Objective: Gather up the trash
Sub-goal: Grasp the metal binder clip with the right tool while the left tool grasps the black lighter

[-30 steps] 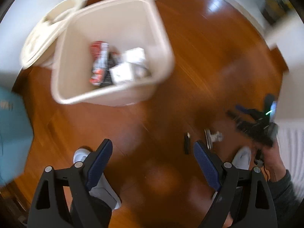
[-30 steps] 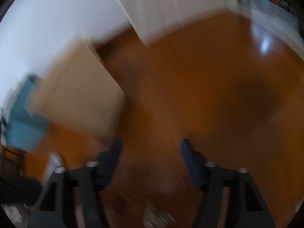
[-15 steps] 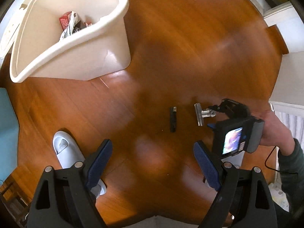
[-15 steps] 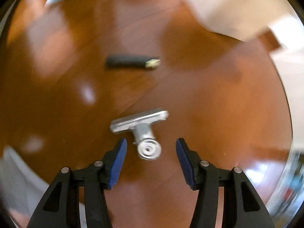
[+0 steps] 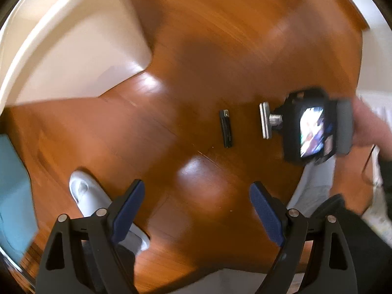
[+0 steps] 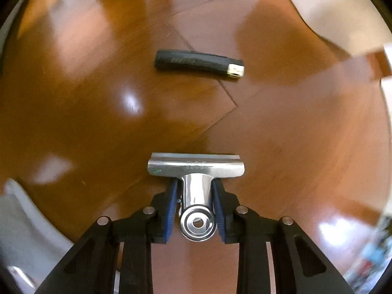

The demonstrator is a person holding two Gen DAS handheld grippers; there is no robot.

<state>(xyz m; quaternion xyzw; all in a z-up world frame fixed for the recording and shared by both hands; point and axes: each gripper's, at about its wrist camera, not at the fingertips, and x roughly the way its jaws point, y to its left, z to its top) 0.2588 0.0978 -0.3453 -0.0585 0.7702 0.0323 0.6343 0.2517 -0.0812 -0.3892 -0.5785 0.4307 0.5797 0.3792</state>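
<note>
A silver metal bulldog clip [image 6: 196, 169] lies on the wooden floor. My right gripper [image 6: 196, 196] is shut on the clip's handle, blue pads on both sides. A black lighter [image 6: 198, 65] lies on the floor just beyond it. In the left wrist view the clip [image 5: 265, 120] and the lighter [image 5: 226, 128] lie side by side, with my right gripper [image 5: 281, 120] coming in from the right. My left gripper [image 5: 196, 201] is open and empty, above the floor in front of the lighter. The cream trash bin [image 5: 68, 49] stands at the upper left.
My white shoe [image 5: 83, 193] is on the floor by the left gripper's left finger. A teal object [image 5: 9, 196] sits at the left edge. White wall and baseboard [image 6: 343, 12] lie at the upper right of the right wrist view.
My right gripper has come down onto the clip and shut on its handle. My left gripper has dropped lower toward the floor, so the bin has slid up and left.
</note>
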